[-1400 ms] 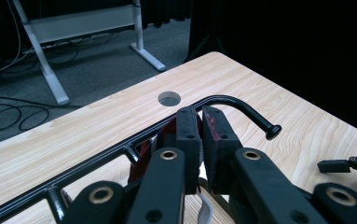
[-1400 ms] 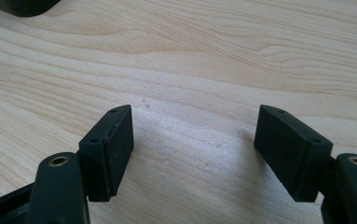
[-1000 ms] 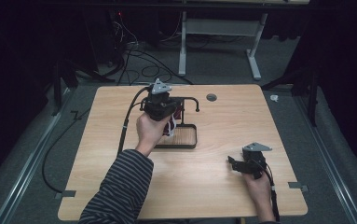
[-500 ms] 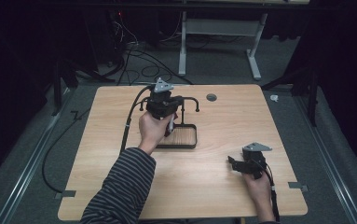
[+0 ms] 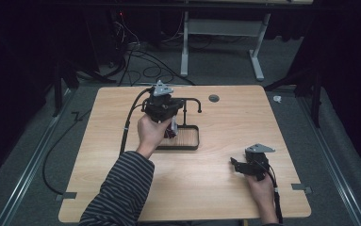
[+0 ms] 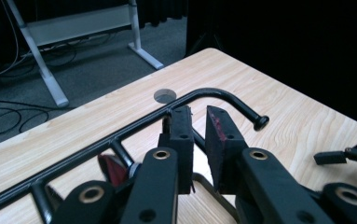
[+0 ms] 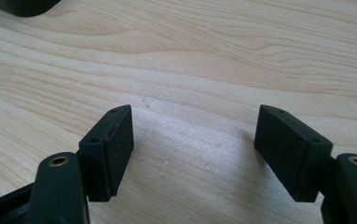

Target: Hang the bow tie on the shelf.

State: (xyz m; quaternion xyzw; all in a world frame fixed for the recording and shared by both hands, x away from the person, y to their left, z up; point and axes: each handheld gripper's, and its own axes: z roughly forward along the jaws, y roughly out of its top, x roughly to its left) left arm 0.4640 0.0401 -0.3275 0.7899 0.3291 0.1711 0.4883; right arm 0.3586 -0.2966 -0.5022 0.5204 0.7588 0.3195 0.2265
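Observation:
A black wire rack [image 5: 191, 100] with a shallow tray base [image 5: 187, 141] stands at the table's middle. My left gripper [image 5: 174, 113] is held up at its top bar [image 6: 120, 135], near the curved hook end [image 6: 260, 122]. Its jaws [image 6: 198, 114] have just been opening; a narrow gap shows and nothing is between the pads. A dark red item [image 6: 113, 168] sits low behind the bar, mostly hidden. My right gripper [image 5: 234, 165] rests on the table near the front right, its jaws [image 7: 195, 114] wide open over bare wood.
A round grey grommet hole [image 5: 213, 98] lies in the tabletop behind the rack. The left gripper's cable [image 5: 126, 127] trails off the left edge. Table legs and floor cables are beyond the far edge. The right gripper [image 6: 348, 156] appears at the left gripper view's right edge.

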